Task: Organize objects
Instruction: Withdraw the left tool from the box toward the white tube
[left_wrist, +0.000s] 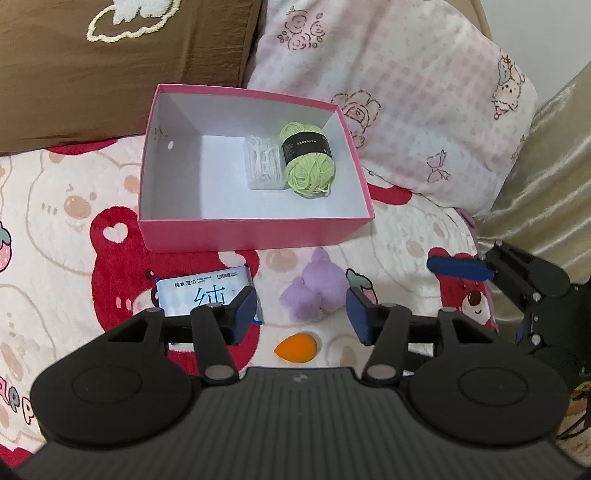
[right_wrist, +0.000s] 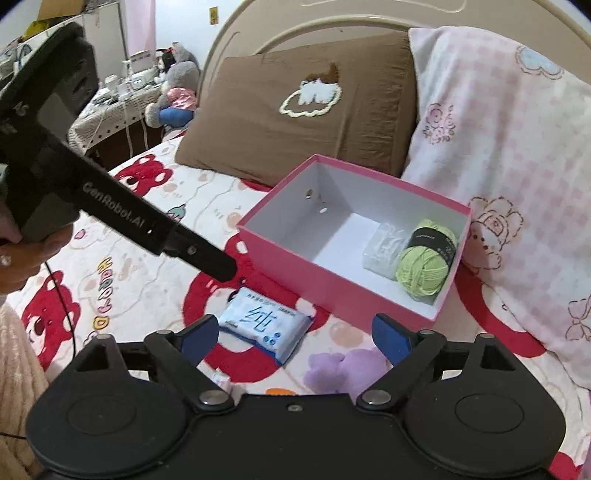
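A pink box (left_wrist: 255, 232) (right_wrist: 295, 273) stands open on the bed. Inside lie a green yarn ball (left_wrist: 308, 160) (right_wrist: 426, 254) and a clear plastic packet (left_wrist: 262, 166) (right_wrist: 384, 249). In front of the box lie a blue wet-wipes pack (left_wrist: 195, 295) (right_wrist: 264, 323), a purple plush toy (left_wrist: 317, 291) (right_wrist: 343, 369) and an orange sponge egg (left_wrist: 295, 345) (right_wrist: 280, 391). My left gripper (left_wrist: 301, 314) is open above the plush and the egg. My right gripper (right_wrist: 295, 338) is open, between the wipes and the plush; its blue fingers (left_wrist: 458, 267) show in the left wrist view.
A brown pillow (left_wrist: 122, 62) (right_wrist: 295, 107) and a pink checked pillow (left_wrist: 388, 96) (right_wrist: 506, 177) lean behind the box. The bed has a bear-print blanket (left_wrist: 55, 229) (right_wrist: 147, 273). A cluttered side table (right_wrist: 122, 99) stands at far left.
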